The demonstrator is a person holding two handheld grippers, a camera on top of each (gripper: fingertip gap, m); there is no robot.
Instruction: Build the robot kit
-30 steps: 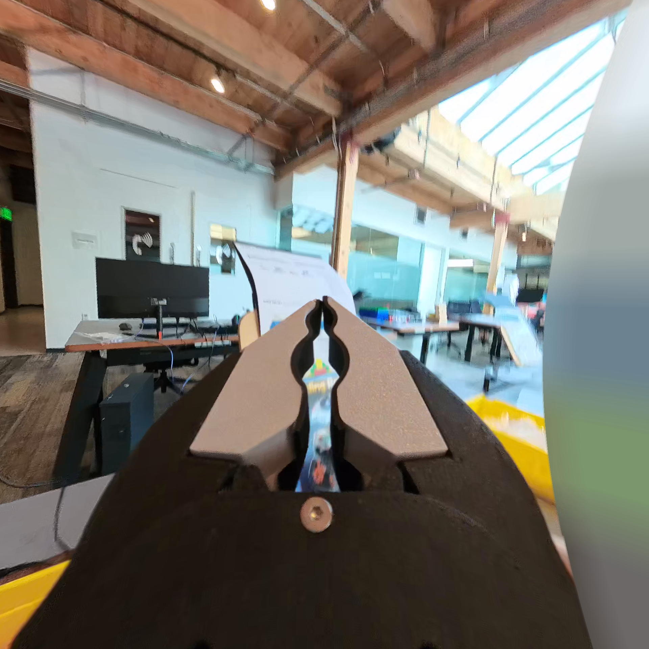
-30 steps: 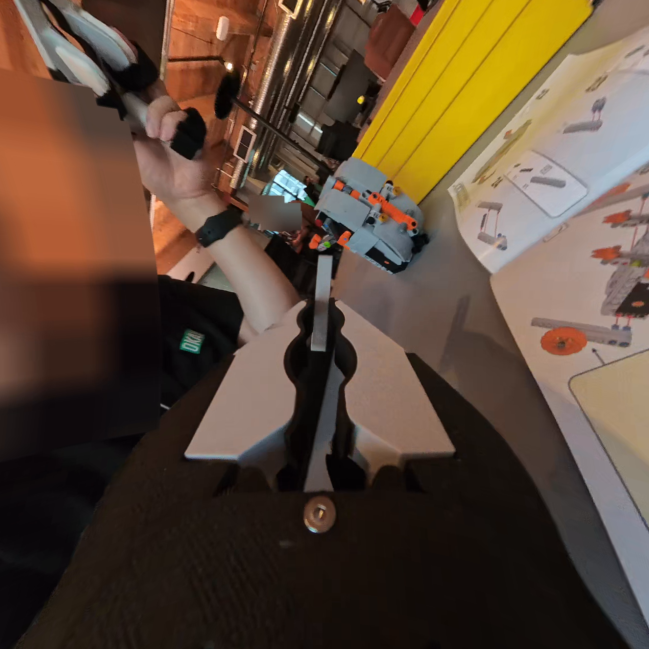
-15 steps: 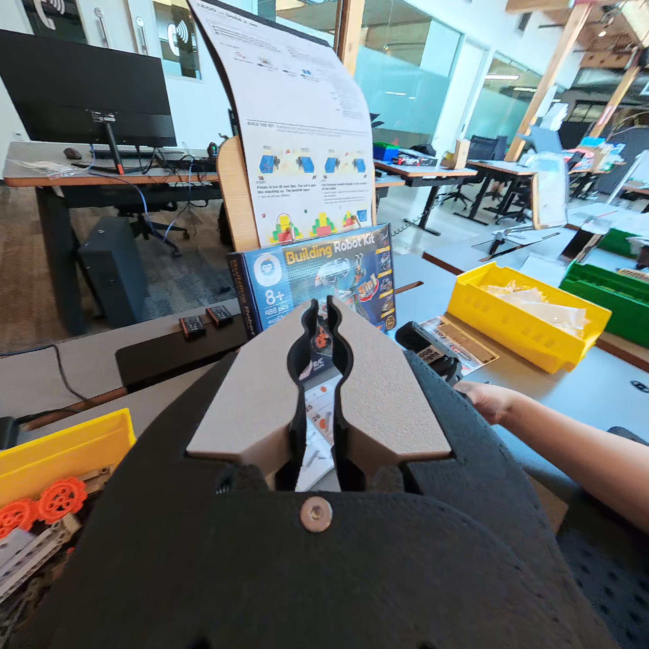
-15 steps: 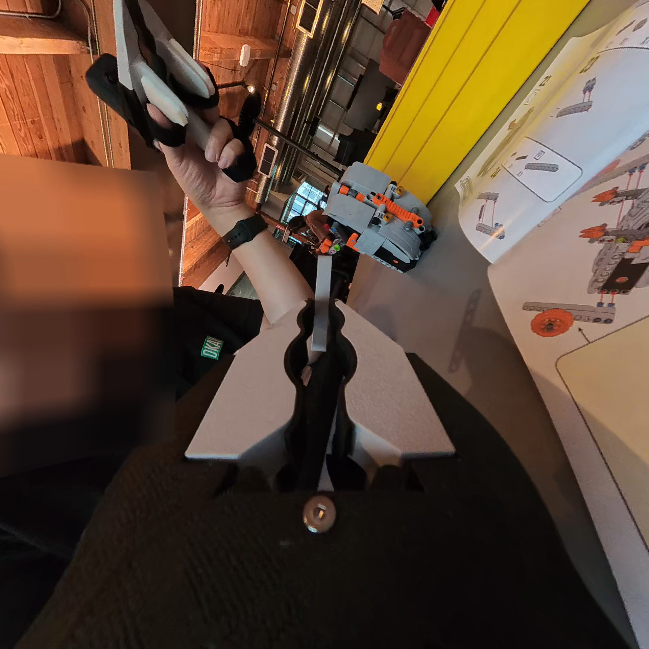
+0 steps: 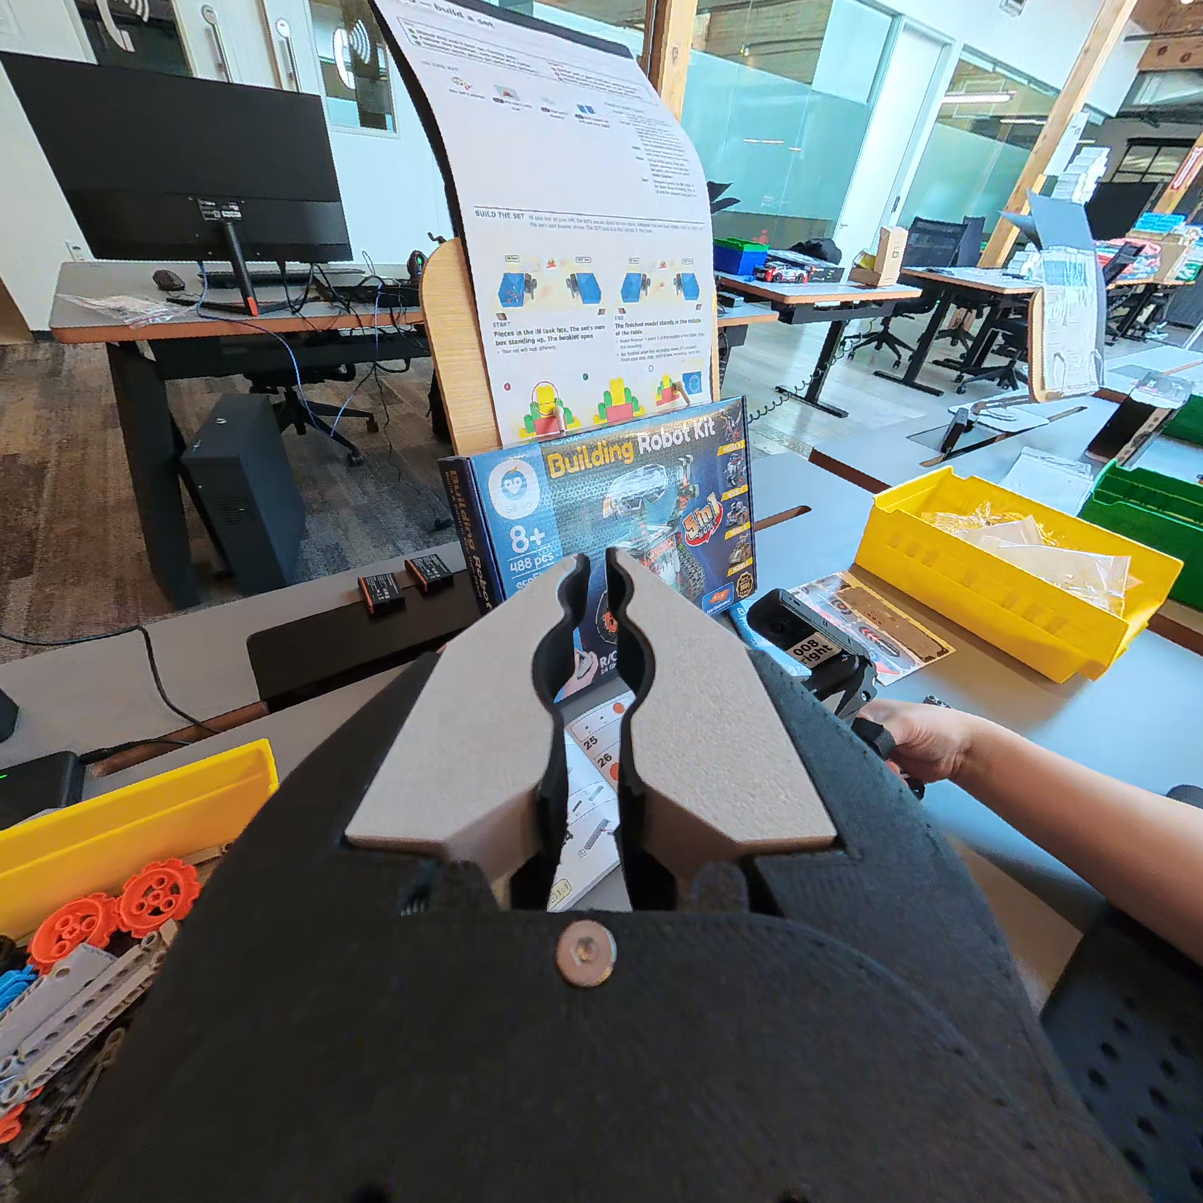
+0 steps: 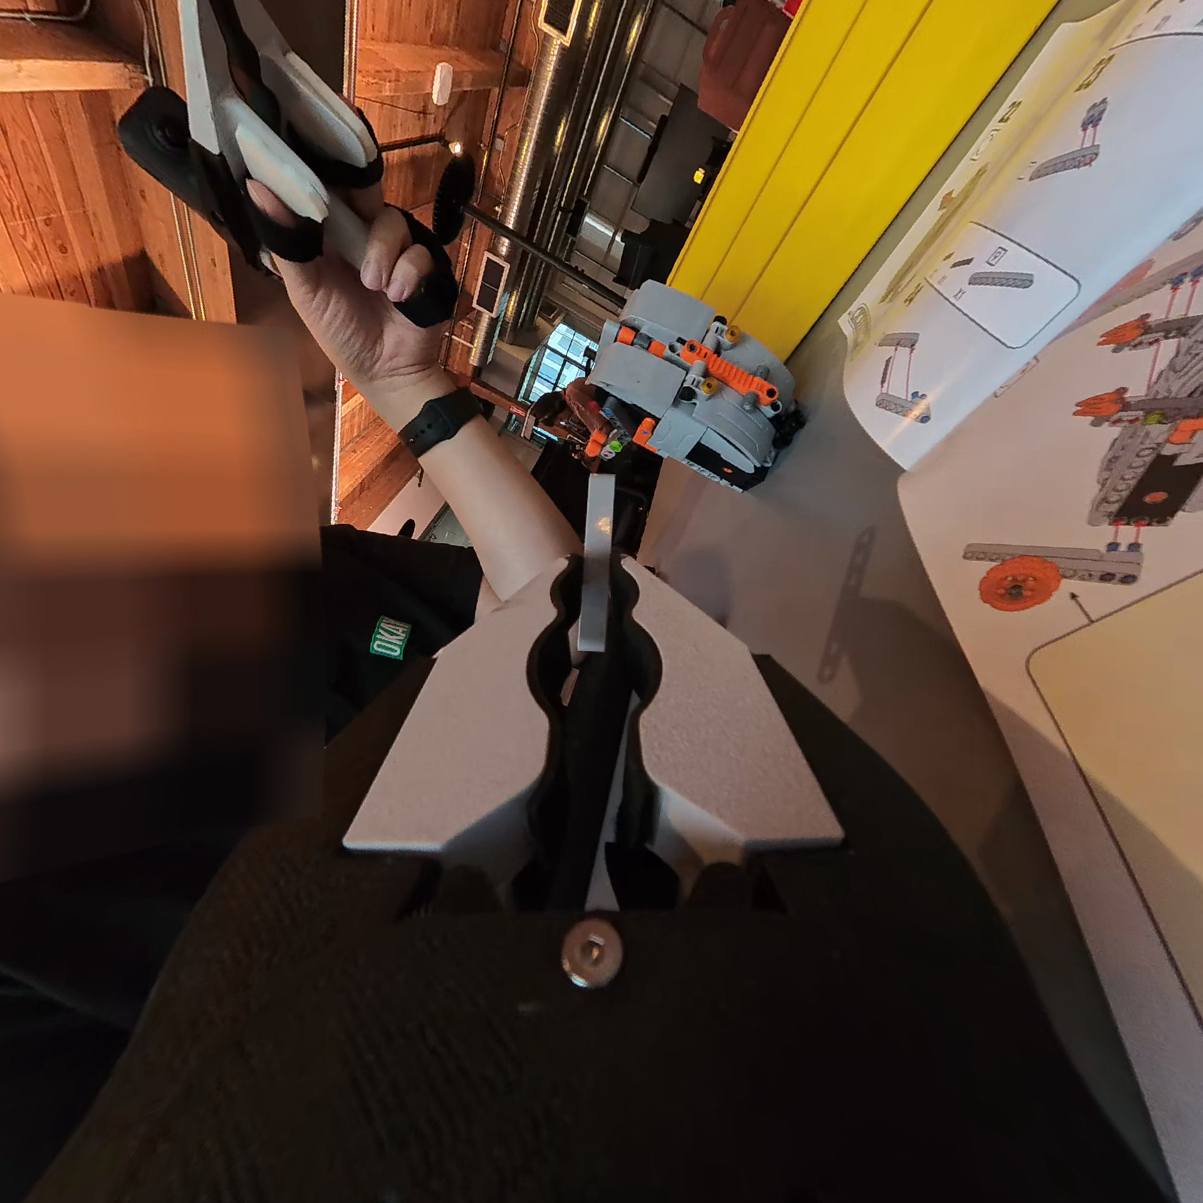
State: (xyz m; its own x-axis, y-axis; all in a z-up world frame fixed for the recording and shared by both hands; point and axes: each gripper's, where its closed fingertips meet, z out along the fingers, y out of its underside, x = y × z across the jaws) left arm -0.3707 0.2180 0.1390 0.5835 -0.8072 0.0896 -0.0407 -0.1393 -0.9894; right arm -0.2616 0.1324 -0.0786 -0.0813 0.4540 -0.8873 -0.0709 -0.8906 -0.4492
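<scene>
My left gripper [image 5: 597,561] is held up in the air, its jaws nearly together with nothing between them. It points at a blue kit box [image 5: 625,514] standing on the grey table, with an open instruction booklet [image 5: 589,774] below it. The right wrist view shows it raised in a hand [image 6: 260,150]. My right gripper [image 6: 595,563] is shut on a thin light-grey beam [image 6: 597,547] that sticks out past the tips, low over the table [image 6: 768,586]. A grey and orange model [image 6: 696,403] lies just beyond it, beside the booklet [image 6: 1041,312].
A yellow bin [image 5: 124,827] with orange gears [image 5: 156,901] and grey beams is at the near left. Another yellow bin [image 5: 976,605] with plastic bags is at the right, by a sticker sheet [image 5: 872,612]. An instruction board [image 5: 586,228] stands behind the box. Spacing between my two grippers at the tips: around 25 cm.
My left gripper has tipped down from facing the ceiling to facing the table and the kit box. My right gripper has stayed almost still, holding the grey beam.
</scene>
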